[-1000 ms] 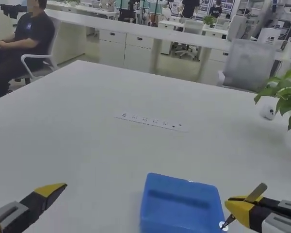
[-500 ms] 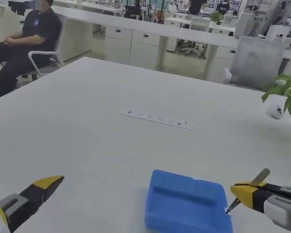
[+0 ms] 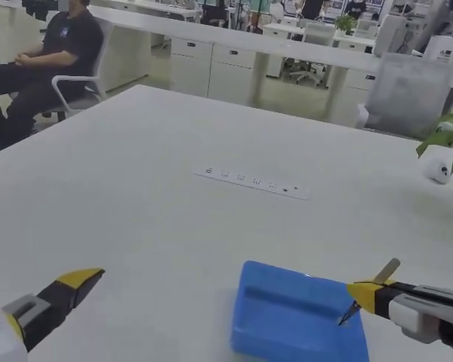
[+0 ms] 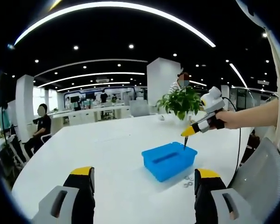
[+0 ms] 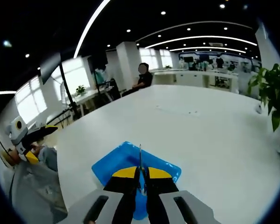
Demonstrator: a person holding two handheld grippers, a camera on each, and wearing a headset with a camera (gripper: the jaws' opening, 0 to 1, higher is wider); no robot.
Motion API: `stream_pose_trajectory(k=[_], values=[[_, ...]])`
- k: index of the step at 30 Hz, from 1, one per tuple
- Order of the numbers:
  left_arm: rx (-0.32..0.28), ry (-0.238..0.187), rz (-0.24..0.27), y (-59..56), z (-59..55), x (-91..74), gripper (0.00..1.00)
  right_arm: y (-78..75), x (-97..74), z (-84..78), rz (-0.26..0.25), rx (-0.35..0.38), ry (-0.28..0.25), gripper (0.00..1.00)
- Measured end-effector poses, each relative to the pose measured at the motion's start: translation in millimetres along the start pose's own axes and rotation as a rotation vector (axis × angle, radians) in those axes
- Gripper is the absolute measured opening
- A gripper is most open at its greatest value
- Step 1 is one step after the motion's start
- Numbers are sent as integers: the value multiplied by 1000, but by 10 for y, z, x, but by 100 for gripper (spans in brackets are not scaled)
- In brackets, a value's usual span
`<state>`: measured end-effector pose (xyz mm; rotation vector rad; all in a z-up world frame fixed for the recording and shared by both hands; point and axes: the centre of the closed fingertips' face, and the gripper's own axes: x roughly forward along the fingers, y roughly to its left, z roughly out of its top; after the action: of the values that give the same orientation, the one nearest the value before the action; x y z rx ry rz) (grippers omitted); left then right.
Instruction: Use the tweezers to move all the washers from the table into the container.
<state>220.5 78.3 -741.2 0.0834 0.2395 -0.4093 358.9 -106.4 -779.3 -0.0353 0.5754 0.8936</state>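
Note:
A blue container (image 3: pixel 287 317) sits on the white table near its front edge. My right gripper (image 3: pixel 362 292) is shut on thin metal tweezers (image 3: pixel 349 312), whose tip hangs over the container's right side. Whether the tip holds a washer is too small to tell. In the right gripper view, the right gripper (image 5: pixel 140 172) clamps the tweezers (image 5: pixel 140 161) above the container (image 5: pixel 116 163). My left gripper (image 3: pixel 79 279) hovers open at the lower left, apart from everything. In the left gripper view, between its spread jaws, the container (image 4: pixel 165 161) has a few washers (image 4: pixel 188 180) on the table beside it.
A white power strip (image 3: pixel 253 182) lies mid-table. A potted plant (image 3: pixel 447 137) and a small white round object (image 3: pixel 439 170) stand at the table's right edge. A person sits on a chair (image 3: pixel 68 90) beyond the far left corner.
The head camera has tilted. My right gripper has carried the tweezers left, from the container's right corner to over its inside. The left gripper stays low at the left.

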Motion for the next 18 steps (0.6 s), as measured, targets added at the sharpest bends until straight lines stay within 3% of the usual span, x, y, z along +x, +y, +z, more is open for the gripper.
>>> stream_pose_trajectory(k=[6, 18], values=[[1, 7, 8, 21, -9, -10, 88, -81, 171, -138, 3, 43, 30, 3], [14, 19, 8, 14, -23, -7, 86, -108, 293, -262, -15, -3, 91, 3]])
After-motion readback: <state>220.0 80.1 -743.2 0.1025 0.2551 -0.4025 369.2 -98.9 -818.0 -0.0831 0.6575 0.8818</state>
